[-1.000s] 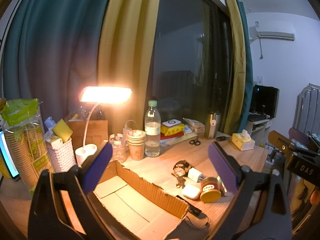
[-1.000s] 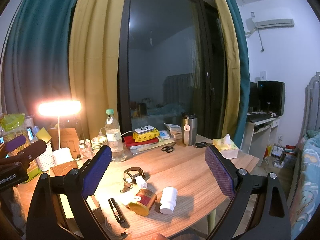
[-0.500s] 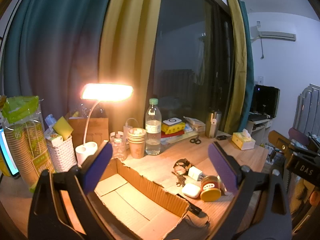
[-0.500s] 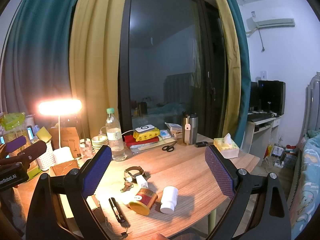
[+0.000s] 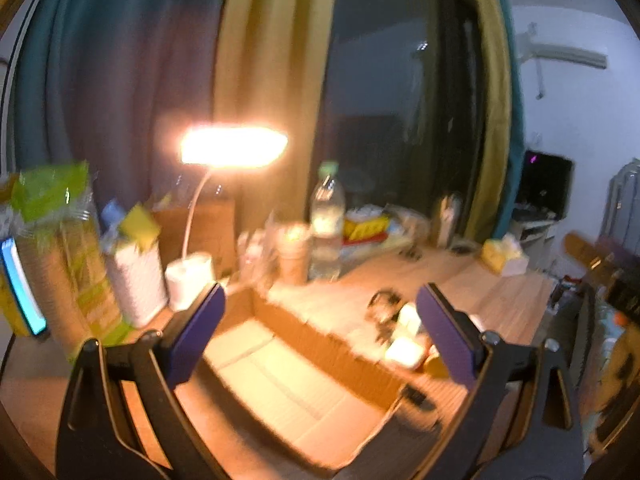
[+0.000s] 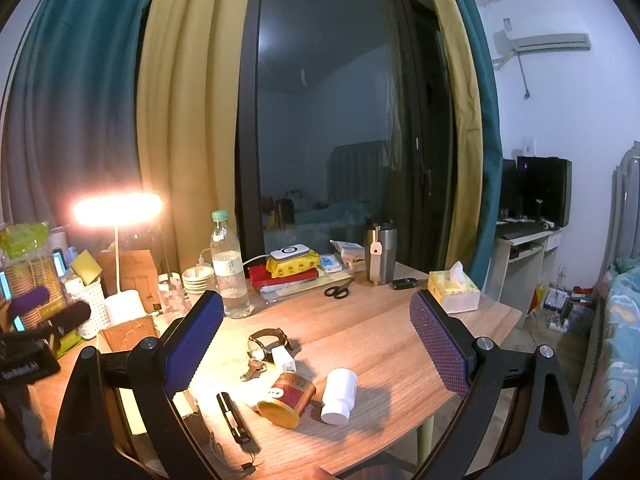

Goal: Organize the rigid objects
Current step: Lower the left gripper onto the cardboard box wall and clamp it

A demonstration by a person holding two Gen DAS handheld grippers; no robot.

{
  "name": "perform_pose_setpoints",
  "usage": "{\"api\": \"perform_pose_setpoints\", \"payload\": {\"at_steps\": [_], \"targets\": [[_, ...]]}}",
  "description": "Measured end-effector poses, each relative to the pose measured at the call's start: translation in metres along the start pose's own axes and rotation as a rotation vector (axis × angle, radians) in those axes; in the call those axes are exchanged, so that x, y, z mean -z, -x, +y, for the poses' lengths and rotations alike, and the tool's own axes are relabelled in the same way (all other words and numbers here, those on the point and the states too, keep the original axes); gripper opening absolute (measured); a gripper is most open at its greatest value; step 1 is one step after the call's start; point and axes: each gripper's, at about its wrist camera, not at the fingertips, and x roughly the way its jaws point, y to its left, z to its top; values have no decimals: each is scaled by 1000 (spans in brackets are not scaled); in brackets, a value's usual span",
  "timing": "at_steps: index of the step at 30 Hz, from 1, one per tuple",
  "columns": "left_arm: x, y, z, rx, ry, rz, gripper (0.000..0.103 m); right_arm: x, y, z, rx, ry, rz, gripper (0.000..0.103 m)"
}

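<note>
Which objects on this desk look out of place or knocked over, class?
Two containers lie tipped on their sides near the front edge: the red tin with its yellow lid, and beside it the white pill bottle. Both grippers' jaws are open, holding nothing.

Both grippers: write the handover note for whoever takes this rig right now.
Left gripper: open, nothing held, above the cardboard box, which looks empty.
Right gripper: open, nothing held, above the loose items.
On the table: tin can and white bottle on their sides, watch, keys, white charger, black pen.
Done: nothing boxed.
Left: everything.
</note>
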Motion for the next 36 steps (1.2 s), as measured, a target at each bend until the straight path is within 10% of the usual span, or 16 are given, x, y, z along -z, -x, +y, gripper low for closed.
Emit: {"api": "perform_pose_setpoints", "payload": {"at_steps": [15, 21, 27, 36], "targets": [[87, -89, 40, -42, 124, 490, 96, 9, -26, -6, 4, -1, 86, 96], [101, -121, 39, -50, 140, 621, 61, 16, -40, -9, 8, -10, 120, 96], [102, -134, 41, -42, 96, 640, 26, 22, -51, -8, 1, -10, 155, 96], [91, -160, 59, -54, -51, 597, 11, 52, -91, -7, -8, -15, 282, 96]]}}
